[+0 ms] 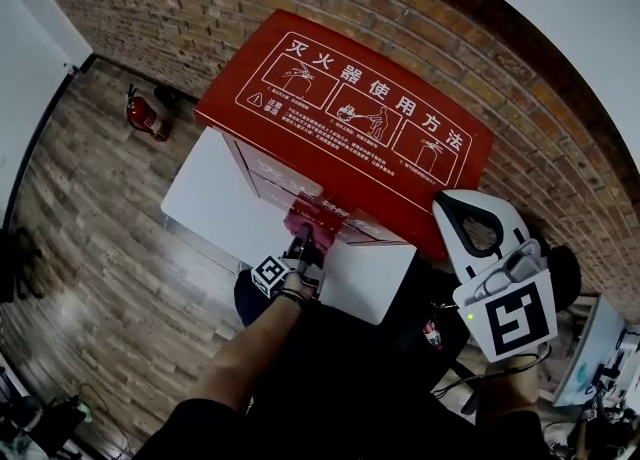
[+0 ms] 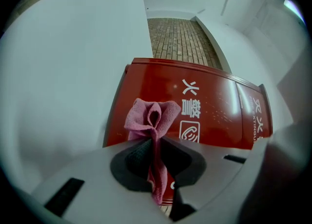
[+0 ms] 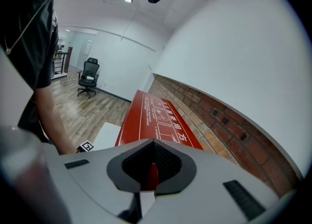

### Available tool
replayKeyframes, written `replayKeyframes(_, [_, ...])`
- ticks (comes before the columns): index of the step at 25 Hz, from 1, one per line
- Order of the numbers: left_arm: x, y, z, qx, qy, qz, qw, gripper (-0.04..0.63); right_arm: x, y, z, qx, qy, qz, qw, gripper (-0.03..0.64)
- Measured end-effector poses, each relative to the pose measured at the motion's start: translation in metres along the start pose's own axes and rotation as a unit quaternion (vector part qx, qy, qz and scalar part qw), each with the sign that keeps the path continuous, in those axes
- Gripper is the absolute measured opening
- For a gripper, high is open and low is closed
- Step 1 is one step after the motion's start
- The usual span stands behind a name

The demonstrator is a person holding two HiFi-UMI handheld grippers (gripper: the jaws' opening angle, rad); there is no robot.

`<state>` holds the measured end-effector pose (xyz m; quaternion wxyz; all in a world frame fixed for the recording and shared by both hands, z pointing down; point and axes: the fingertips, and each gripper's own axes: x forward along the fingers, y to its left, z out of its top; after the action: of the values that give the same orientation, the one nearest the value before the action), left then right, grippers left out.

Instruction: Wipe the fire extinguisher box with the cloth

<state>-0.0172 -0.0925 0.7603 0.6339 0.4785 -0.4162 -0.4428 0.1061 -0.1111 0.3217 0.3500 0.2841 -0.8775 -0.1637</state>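
Right tool [image 1: 455, 210] is closest, big and white, up beside the top of the box, its jaws shut tight with nothing in them. Behind it all runs a brick wall [image 1: 180, 8], with a wood floor [image 1: 90, 248] below. Against the wall stands the red fire extinguisher box [image 1: 350, 118] with white writing on top. White panels [image 1: 215, 198] stick out on both sides of its front. A small red fire extinguisher [image 1: 147, 116] sits on the floor by the wall, well apart. Left tool [image 2: 155, 142] points at the red front, jaws nearly closed, pinching a pink cloth [image 2: 152, 116] bunched right by that front; I cannot tell if it touches
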Motion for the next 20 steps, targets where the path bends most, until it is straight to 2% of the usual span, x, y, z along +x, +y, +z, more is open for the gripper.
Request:
replayKeyframes(12, [0.003, 0.052, 0.009, 0.025, -0.011, 0.052, 0.9983, 0.055, 0.000, 0.001, -0.001, 0.003, 0.006, -0.005, 1.000, 0.018])
replayKeyframes(20, [0.006, 0.066, 0.011, 0.028, -0.016, 0.067, 0.9972, 0.055, 0.000, 0.000, -0.001, 0.009, 0.006, -0.008, 1.000, 0.018])
